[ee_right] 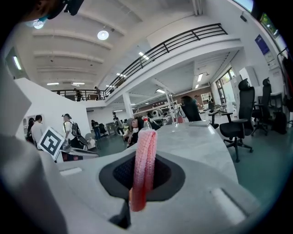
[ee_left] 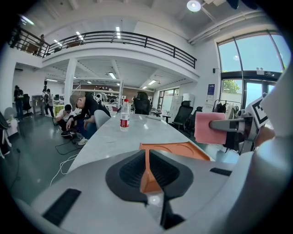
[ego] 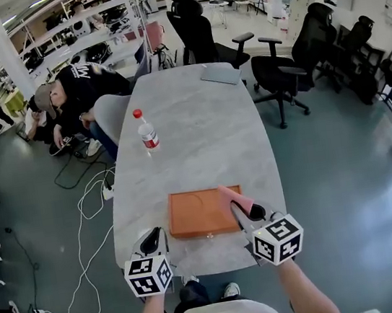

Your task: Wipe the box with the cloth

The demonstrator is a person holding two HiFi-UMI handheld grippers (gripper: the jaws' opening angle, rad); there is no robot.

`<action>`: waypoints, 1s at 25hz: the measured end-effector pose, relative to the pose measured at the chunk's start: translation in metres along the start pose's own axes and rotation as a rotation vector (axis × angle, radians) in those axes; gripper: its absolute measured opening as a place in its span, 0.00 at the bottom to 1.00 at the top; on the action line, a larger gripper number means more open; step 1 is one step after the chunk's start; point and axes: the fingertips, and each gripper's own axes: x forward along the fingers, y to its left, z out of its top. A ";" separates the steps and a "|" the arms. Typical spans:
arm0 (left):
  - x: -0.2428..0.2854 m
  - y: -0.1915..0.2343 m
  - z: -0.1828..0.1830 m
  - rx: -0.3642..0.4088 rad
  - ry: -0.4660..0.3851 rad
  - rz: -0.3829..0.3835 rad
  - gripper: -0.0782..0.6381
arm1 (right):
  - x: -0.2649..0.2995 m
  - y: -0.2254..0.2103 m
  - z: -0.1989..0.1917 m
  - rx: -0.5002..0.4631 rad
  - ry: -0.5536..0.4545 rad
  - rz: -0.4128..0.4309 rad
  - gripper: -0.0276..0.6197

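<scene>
- Box [ego: 203,211], orange and flat, is seen lying at the near edge of the grey table [ego: 200,133], just ahead of both grippers.
- The left gripper [ee_left: 147,160] is closed down on the box's near left corner, and an orange sliver is pinched between its jaws.
- The right gripper [ee_right: 143,157] is clamped on the pink cloth [ego: 233,197], which is folded and stands upright between its jaws.
- The cloth is held over the box's right end, forward and to the right of the left gripper. Contact with the box cannot be confirmed.
- A red-capped water bottle [ego: 147,132] is spotted standing upright well ahead of the left gripper, apart from the box.
- A closed laptop [ego: 220,74] is seen far ahead of the right gripper, at the table's far end.
</scene>
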 end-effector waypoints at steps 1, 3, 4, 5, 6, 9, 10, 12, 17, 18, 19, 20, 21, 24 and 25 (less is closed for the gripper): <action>0.003 0.003 0.001 -0.003 0.000 -0.001 0.15 | 0.007 0.003 0.000 0.005 0.005 0.014 0.07; 0.009 0.011 0.001 -0.007 0.002 -0.004 0.15 | 0.022 0.010 0.000 0.015 0.019 0.041 0.07; 0.012 0.015 0.002 -0.009 0.004 -0.006 0.15 | 0.029 0.014 0.000 0.021 0.027 0.053 0.07; 0.015 0.019 0.003 -0.009 0.008 -0.010 0.15 | 0.037 0.018 0.000 0.028 0.034 0.064 0.07; 0.018 0.023 0.004 -0.008 0.010 -0.016 0.15 | 0.044 0.022 0.000 0.036 0.041 0.072 0.07; 0.026 0.036 0.008 0.002 0.017 -0.035 0.15 | 0.068 0.033 -0.002 0.061 0.059 0.091 0.07; 0.029 0.041 0.009 0.004 0.020 -0.041 0.15 | 0.076 0.036 -0.002 0.070 0.064 0.097 0.07; 0.036 0.049 0.010 0.007 0.027 -0.053 0.15 | 0.092 0.041 -0.004 0.091 0.076 0.112 0.07; 0.056 0.067 0.012 0.010 0.043 -0.082 0.15 | 0.129 0.059 -0.012 0.172 0.124 0.186 0.07; 0.059 0.071 0.012 0.010 0.046 -0.088 0.15 | 0.135 0.063 -0.014 0.190 0.136 0.198 0.07; 0.061 0.074 0.013 0.010 0.048 -0.094 0.15 | 0.141 0.067 -0.016 0.207 0.149 0.209 0.07; 0.063 0.078 0.014 0.009 0.050 -0.100 0.15 | 0.146 0.071 -0.018 0.221 0.163 0.219 0.07; 0.066 0.081 0.015 0.007 0.052 -0.106 0.15 | 0.151 0.074 -0.020 0.234 0.178 0.229 0.07; 0.074 0.090 0.018 0.002 0.055 -0.122 0.15 | 0.163 0.080 -0.025 0.325 0.225 0.253 0.07; 0.077 0.091 0.018 0.000 0.056 -0.127 0.15 | 0.166 0.080 -0.026 0.376 0.238 0.261 0.07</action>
